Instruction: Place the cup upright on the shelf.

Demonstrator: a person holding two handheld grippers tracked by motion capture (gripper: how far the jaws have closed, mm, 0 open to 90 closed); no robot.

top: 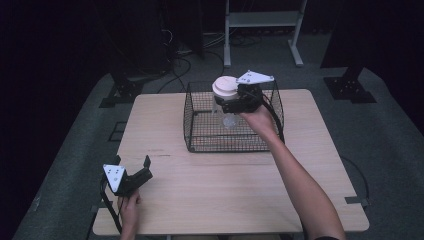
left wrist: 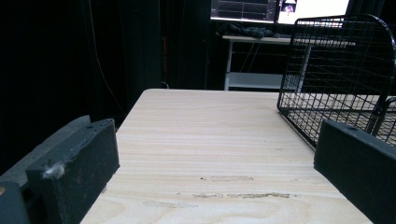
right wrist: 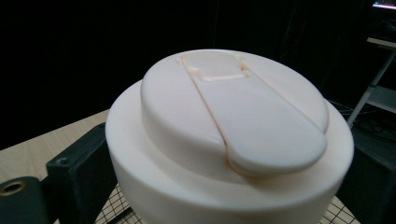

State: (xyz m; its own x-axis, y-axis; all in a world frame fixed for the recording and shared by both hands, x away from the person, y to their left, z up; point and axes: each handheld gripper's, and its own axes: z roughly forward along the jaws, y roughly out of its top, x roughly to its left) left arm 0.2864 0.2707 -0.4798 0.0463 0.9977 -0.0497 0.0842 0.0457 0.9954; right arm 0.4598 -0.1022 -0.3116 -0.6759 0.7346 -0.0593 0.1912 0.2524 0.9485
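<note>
Table (top: 220, 185) of pale wood, black wire basket (top: 196, 134), grey carpet (top: 385, 135), dark room

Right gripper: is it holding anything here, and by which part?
Yes. The right gripper holds a clear bottle above the wire basket, jaws closed just under its white lid. The left gripper is open and holds nothing.

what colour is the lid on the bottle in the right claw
Creamy white lid, clearest in the right gripper view.

My table (top: 210, 175) is pale wood, matt and grainy with scuffs. The basket (top: 195, 142) at 12 o'clock is black wire mesh. The lid (right wrist: 229, 135) looks smooth cream plastic, my jaws matt black.
</note>
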